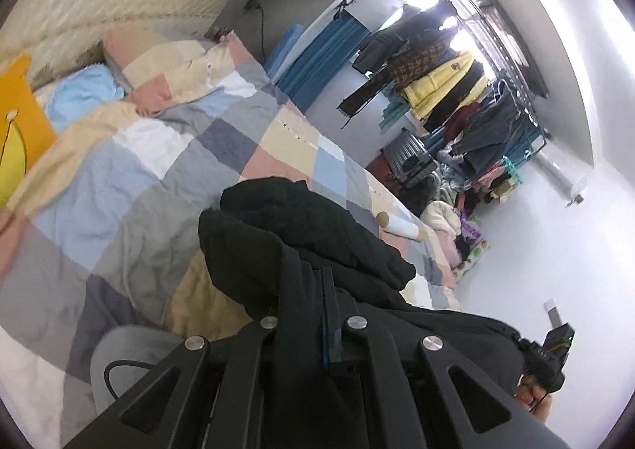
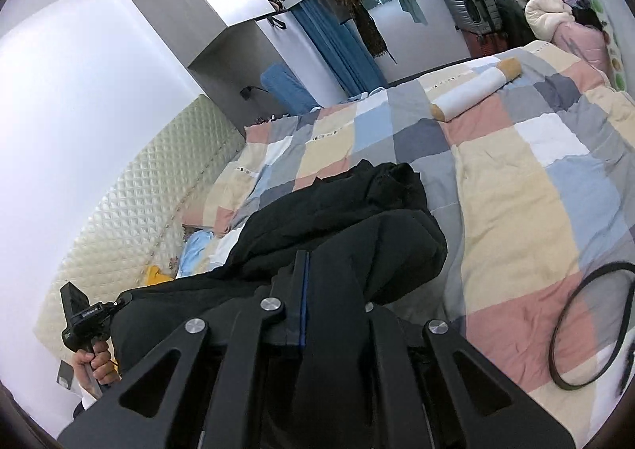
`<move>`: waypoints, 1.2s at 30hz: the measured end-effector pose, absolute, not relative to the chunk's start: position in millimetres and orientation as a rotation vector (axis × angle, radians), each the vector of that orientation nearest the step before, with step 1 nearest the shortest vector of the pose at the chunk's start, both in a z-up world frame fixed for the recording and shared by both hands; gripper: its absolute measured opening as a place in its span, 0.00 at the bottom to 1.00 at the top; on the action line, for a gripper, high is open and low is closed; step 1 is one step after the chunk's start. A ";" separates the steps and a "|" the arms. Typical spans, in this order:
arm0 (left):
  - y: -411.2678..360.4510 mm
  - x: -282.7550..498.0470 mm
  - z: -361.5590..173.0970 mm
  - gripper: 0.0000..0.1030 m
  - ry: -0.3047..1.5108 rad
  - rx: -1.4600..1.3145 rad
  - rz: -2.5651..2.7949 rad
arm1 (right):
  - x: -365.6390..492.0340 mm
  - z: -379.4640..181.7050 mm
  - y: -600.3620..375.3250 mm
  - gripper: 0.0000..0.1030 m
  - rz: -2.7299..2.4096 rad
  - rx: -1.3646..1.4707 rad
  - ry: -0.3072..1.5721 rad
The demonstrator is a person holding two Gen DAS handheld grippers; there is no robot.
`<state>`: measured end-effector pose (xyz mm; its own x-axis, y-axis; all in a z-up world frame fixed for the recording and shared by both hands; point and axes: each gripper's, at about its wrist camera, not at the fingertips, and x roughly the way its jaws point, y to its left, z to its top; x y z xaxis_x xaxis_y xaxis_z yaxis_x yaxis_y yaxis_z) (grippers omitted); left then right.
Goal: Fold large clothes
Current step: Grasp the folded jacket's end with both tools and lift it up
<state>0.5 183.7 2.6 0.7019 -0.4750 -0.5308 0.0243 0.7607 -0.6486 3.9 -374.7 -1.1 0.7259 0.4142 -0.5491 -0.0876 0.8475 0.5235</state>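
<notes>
The bed [image 2: 516, 191], under a checked quilt, carries everything; above its middle hangs the black coat [image 2: 349, 218], bunched and drooping away from both hands toward the far side of the bed; its long axis seems to run hand to hand, across the bed. The left claw [image 1: 317, 290] is pressed together on one edge of the coat; the right claw [image 2: 313, 274] pinches another edge, jaws nearly closed. Neither hand is nearer; the next move likely lowers the coat onto the bed.
</notes>
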 end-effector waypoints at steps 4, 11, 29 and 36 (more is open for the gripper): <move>176.2 25.3 20.7 0.04 0.743 -0.586 -0.284 | 28.0 7.0 -383.2 0.07 0.268 0.471 0.685; 145.0 90.5 58.0 0.05 0.734 -0.401 -0.212 | 91.2 20.8 -391.4 0.07 0.210 0.445 0.679; 62.3 292.2 30.2 0.05 0.825 -0.126 0.064 | 268.4 -31.2 -406.5 0.07 0.002 0.442 0.796; 40.1 359.3 -19.6 0.05 0.900 -0.060 0.126 | 321.7 -85.7 -408.5 0.07 -0.056 0.410 0.904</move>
